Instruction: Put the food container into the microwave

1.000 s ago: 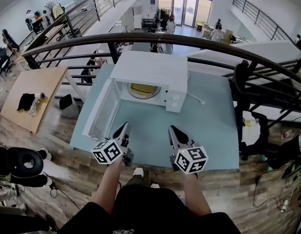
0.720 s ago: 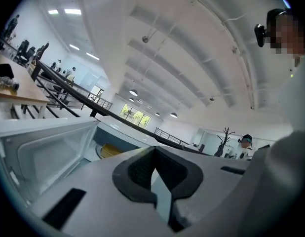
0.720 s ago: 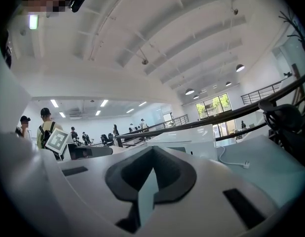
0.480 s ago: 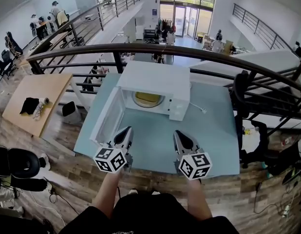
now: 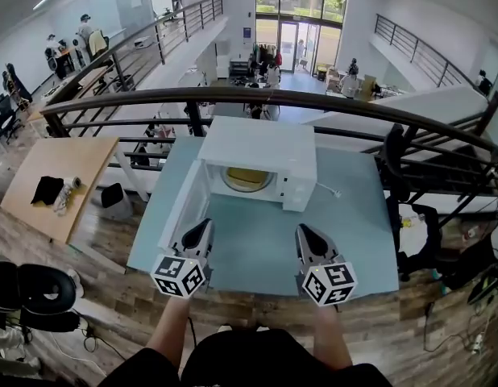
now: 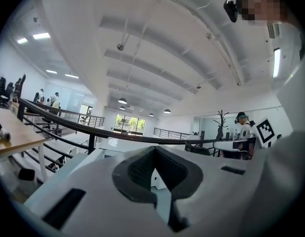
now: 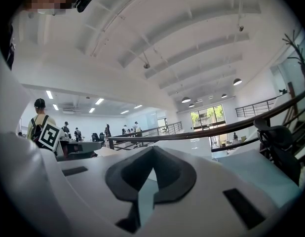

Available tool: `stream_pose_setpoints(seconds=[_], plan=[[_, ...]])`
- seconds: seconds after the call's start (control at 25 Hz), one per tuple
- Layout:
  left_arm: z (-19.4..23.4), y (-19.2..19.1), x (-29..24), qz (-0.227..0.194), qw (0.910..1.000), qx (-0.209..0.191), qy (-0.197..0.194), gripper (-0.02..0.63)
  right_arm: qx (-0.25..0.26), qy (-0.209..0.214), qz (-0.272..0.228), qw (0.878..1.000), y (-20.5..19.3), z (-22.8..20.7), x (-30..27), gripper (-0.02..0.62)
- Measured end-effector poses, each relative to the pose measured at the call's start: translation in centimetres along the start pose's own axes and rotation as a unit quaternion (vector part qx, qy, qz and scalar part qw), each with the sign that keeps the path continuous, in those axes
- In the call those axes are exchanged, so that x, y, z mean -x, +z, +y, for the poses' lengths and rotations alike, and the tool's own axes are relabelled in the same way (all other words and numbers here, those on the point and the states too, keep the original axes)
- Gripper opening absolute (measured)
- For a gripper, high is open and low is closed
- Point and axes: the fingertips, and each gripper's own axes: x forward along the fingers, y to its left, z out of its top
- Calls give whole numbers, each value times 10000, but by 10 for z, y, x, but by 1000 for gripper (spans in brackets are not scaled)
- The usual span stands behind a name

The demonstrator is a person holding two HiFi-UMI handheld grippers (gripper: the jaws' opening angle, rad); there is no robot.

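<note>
Food container (image 5: 247, 177), yellowish, sits inside the white microwave (image 5: 261, 142), whose door (image 5: 178, 204) hangs open to the left. Left gripper (image 5: 201, 227) and right gripper (image 5: 305, 232) hover over the table's (image 5: 358, 216) near edge, well short of the microwave, each with its jaws pressed together on nothing.
</note>
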Motion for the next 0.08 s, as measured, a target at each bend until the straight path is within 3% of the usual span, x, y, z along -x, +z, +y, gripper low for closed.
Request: stream_pose_setpoints(seconds=[0.08], plan=[[3, 3, 2, 11, 9999, -123, -10, 8, 22, -72, -36, 10000, 3, 1, -1, 6]])
